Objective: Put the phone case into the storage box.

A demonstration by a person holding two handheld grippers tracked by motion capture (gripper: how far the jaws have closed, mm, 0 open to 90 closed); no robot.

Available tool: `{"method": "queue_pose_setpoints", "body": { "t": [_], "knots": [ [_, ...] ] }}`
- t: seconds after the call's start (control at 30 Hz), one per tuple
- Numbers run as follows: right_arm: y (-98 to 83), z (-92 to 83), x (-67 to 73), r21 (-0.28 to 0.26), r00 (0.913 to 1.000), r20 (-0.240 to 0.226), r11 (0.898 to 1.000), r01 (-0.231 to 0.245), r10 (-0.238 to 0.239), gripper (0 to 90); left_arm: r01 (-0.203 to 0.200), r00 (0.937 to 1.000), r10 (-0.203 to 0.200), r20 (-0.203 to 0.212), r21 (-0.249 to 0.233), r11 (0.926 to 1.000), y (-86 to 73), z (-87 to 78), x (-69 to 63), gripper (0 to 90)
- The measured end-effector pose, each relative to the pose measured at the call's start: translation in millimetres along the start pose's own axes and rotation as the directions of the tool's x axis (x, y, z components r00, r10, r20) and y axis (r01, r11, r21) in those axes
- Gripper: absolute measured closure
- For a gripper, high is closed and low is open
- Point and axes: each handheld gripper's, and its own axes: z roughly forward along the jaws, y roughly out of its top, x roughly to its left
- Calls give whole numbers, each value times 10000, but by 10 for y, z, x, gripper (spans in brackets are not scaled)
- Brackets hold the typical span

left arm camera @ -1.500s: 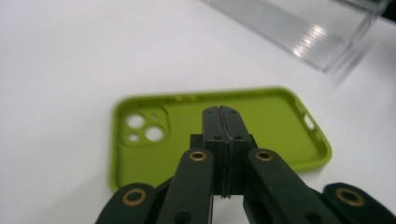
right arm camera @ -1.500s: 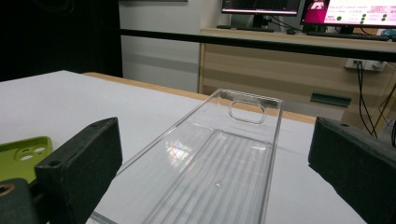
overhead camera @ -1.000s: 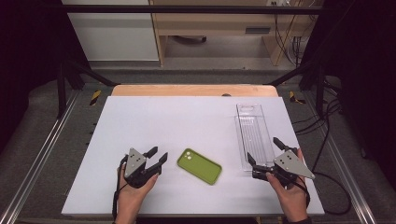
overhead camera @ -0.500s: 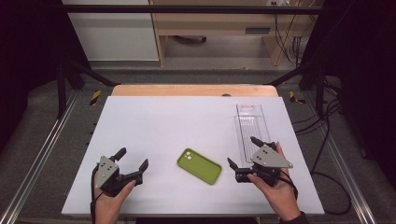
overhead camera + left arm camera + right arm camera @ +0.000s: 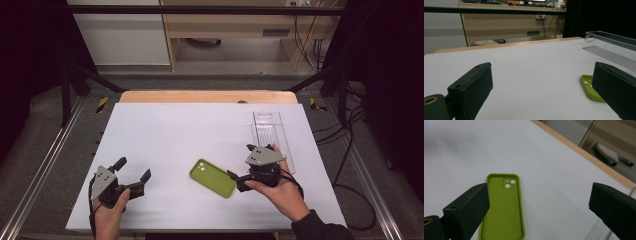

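A white table (image 5: 190,135) fills the space in front of you, wood edging along its far side and a dim workshop beyond. Nearest you, your left gripper (image 5: 133,175) sits low at the table's near left corner, and its jaws have just been opening; they stand wide apart now with nothing between them. In the left gripper view, the green phone case (image 5: 591,87) peeks out just behind the right-hand jaw, well clear of both pads. Your right gripper (image 5: 240,181) hovers just off the case's (image 5: 213,178) near-right end, jaws spread wide and not touching it. In the right gripper view the case (image 5: 503,210) lies hollow side up ahead of the left-hand jaw, camera cut-out at the far end. Farther out, behind your right gripper, the clear plastic tray (image 5: 272,137) lies lengthwise toward the far edge.
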Motion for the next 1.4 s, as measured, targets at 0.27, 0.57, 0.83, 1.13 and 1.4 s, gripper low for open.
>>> {"method": "queue_pose_setpoints", "body": {
  "t": [0.27,0.57,0.83,1.13,1.4],
  "knots": [
    [-80,293,77,1380,9954,-940,9899,311,-182,45,97,9998,-98,189,58,9999,-16,14,-10,22],
    [-247,391,124,2048,9908,-1343,9787,114,165,46,133,9996,-134,244,56,9999,-19,13,-9,20],
    [-349,475,137,2590,9919,-1222,9659,-8,336,51,66,9993,-71,366,135,9999,-26,33,-28,21],
    [-404,572,146,2565,9873,-1431,9661,-306,693,52,5,9989,-11,459,146,9999,-25,41,-41,21],
    [-441,665,188,2790,9886,-1353,9599,-267,668,52,-59,9987,50,508,172,9998,-26,50,-55,23]
  ]
}}
